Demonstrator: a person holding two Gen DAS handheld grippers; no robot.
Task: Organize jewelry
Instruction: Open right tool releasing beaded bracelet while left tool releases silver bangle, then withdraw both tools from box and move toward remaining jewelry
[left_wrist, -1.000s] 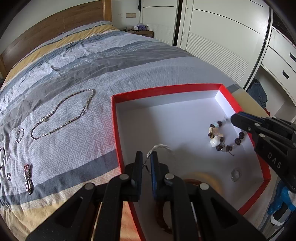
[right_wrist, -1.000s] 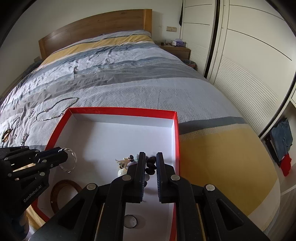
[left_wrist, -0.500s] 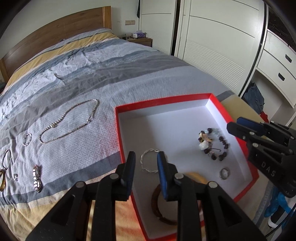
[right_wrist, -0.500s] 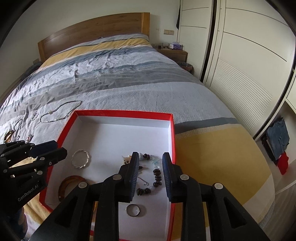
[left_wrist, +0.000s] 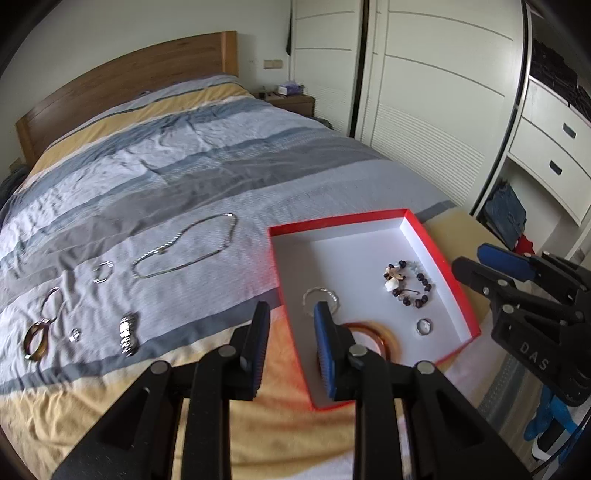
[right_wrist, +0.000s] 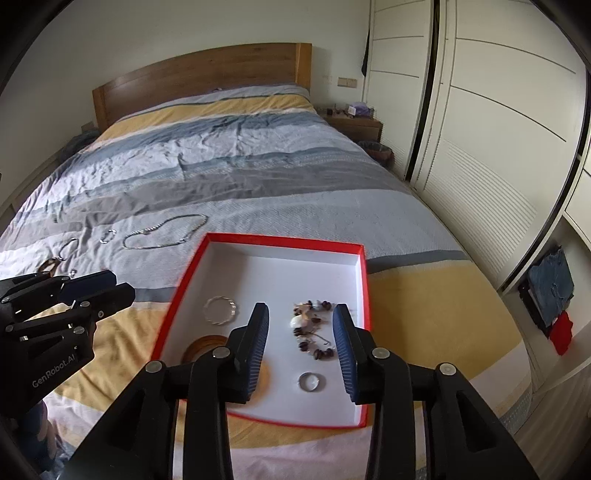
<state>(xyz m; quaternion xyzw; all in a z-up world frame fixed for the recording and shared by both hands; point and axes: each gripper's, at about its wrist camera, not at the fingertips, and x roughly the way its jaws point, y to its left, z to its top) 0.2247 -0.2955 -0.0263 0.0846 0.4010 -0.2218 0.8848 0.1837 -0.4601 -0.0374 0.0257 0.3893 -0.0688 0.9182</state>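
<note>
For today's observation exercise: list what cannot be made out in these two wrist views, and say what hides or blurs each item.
- Brown bangle in the red box: partly hidden by the left gripper in the left wrist view, by the right gripper in the right.
- Small pieces by the amber ring on the bed: too small to identify.
- Bead bracelet: clasp detail blurred, right wrist view.

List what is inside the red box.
Inside the red box: a twisted silver bangle, a beaded bracelet, a ring and a brown bangle, partly hidden behind the right gripper finger.
</note>
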